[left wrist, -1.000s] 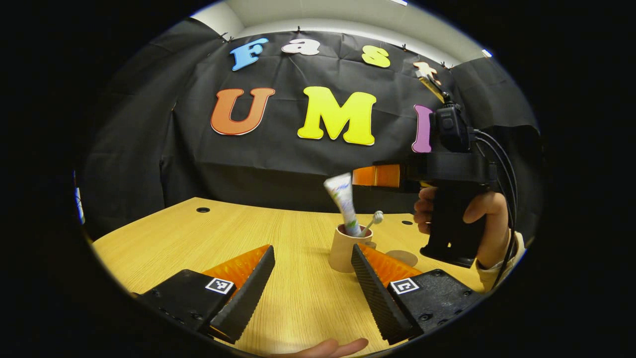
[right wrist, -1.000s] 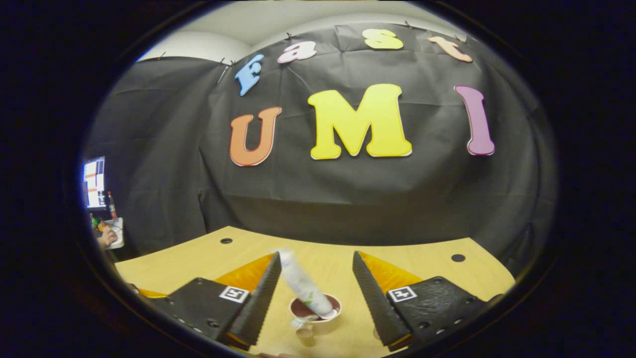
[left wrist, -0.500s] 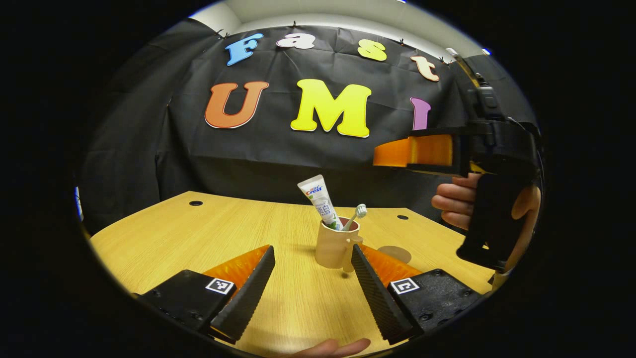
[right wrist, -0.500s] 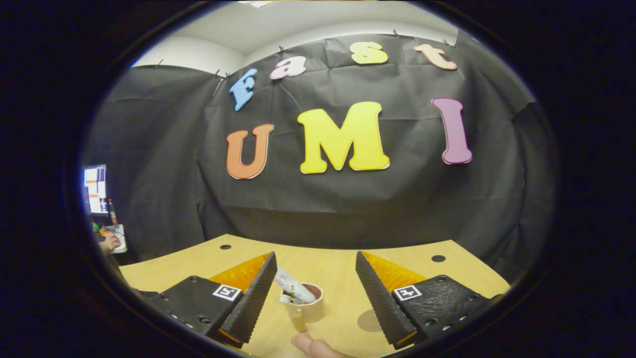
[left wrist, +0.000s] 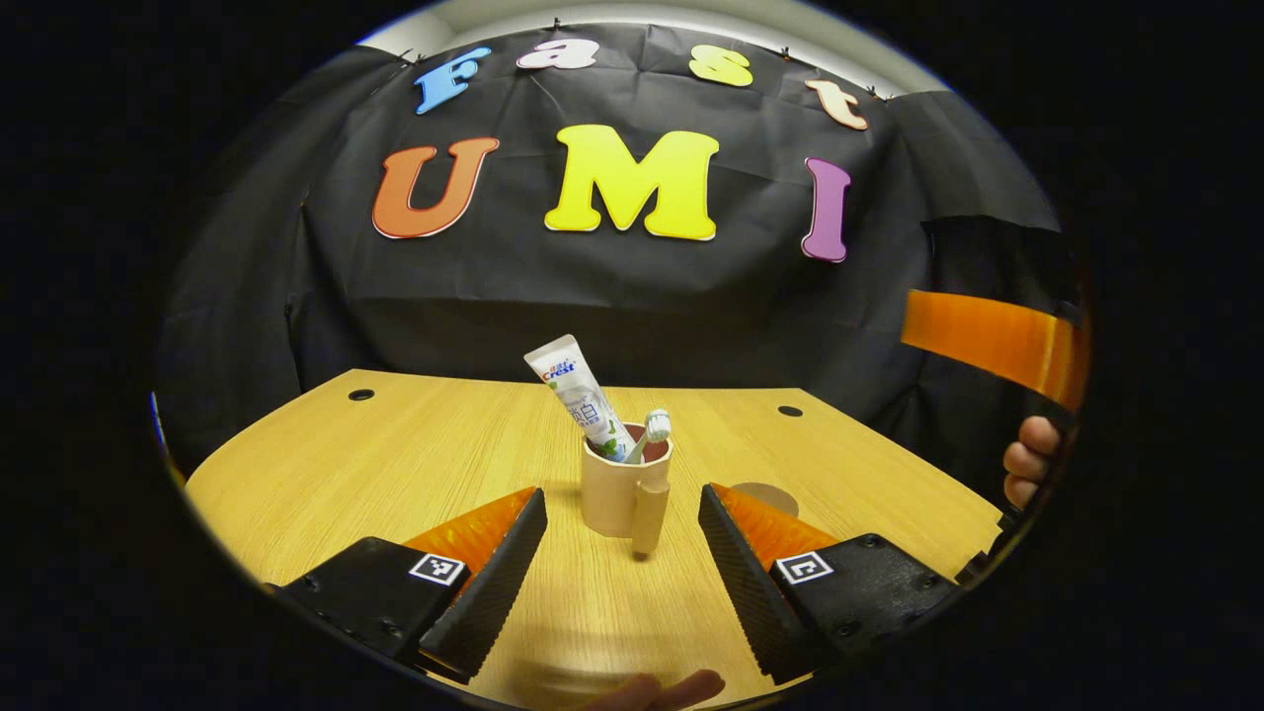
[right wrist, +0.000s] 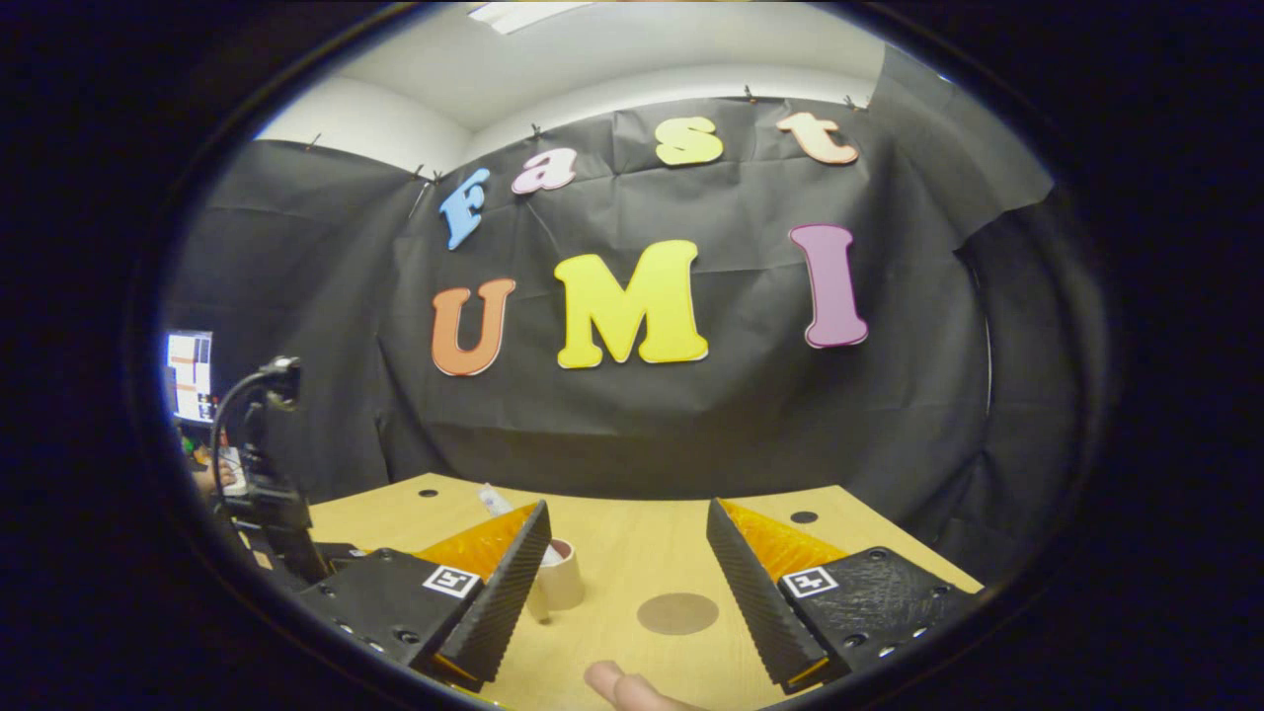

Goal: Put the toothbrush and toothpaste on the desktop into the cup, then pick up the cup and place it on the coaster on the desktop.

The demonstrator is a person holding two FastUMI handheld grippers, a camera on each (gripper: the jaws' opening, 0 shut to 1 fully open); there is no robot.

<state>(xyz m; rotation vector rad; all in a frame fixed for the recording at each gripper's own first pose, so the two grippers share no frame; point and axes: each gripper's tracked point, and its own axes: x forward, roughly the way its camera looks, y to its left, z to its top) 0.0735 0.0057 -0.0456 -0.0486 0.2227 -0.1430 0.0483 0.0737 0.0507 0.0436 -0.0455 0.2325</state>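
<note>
Cup (left wrist: 614, 489) upright on bench (left wrist: 395, 464), toothpaste (left wrist: 581, 395) and toothbrush (left wrist: 652, 432) inside, handle facing me. Coaster (right wrist: 677, 613) just right of cup. My left hand-held gripper (left wrist: 622, 568) wide open, empty, before cup; right hand-held gripper (right wrist: 627, 583) likewise. Straddle cup body, squeeze gently, lift level.

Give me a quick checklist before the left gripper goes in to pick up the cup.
1. Toothpaste in the cup: ok, leaning left.
2. Toothbrush in the cup: ok, head above the rim.
3. Left gripper open: ok, nothing between the fingers.
4. Cup lined up between the fingers: ok, handle faces the gripper.
5. Coaster bare: ok, right of the cup.
6. Right gripper out of the way: ok, open and off to the side.
</note>
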